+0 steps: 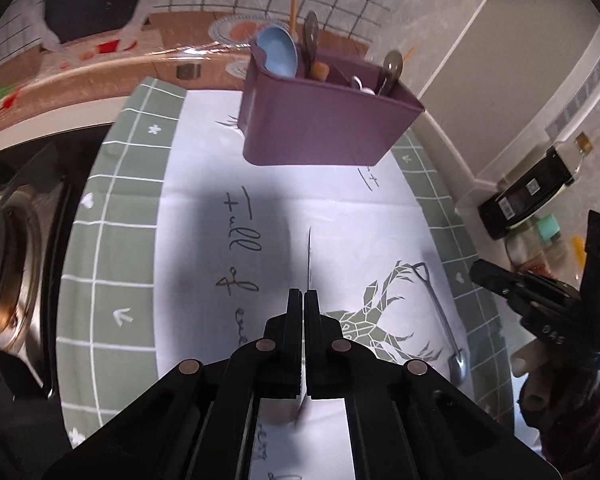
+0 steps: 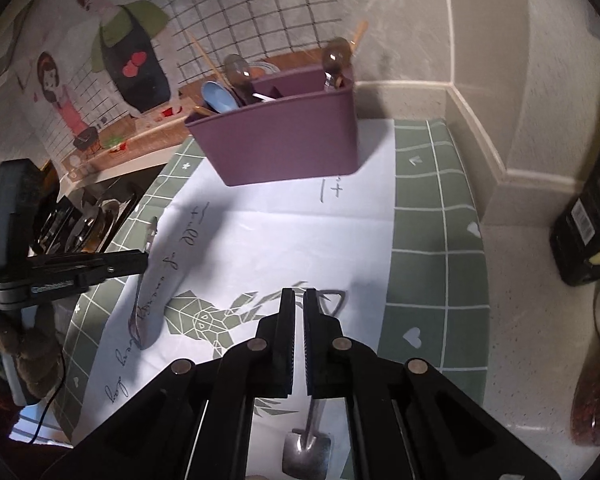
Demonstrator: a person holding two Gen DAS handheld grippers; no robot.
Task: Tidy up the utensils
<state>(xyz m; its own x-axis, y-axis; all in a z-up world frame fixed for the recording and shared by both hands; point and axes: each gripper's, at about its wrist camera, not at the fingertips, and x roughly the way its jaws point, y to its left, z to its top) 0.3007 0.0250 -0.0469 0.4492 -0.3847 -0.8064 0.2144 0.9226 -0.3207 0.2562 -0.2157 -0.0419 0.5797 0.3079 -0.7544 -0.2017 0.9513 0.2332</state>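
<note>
Utensil caddy (image 1: 328,120), purple and divided, standing at the far end of a green-bordered place mat (image 1: 120,240), already holding a blue spoon (image 1: 278,52), brown spoons and chopsticks. Straight ahead of both pairs of jaws and well apart from them.

Left gripper (image 1: 303,294), raised over the mat's white centre, jaws pressed together on a thin metal utensil (image 1: 310,256). Utensil seen edge-on, long axis running forward between the fingers and past the tips, aimed at the caddy; type too slim to tell.

Right gripper (image 2: 299,292), jaws drawn nearly together with only a narrow slit, apparently pinching nothing.

Shovel-shaped spoon (image 2: 308,452), flat on the mat directly under the right jaws, long axis in line with the fingers, triangular handle loop just past the fingertips, blade back toward the wrist. Nearer the right hand than the left.

Likely next: loaded left jaws forward and down into a caddy compartment.
</note>
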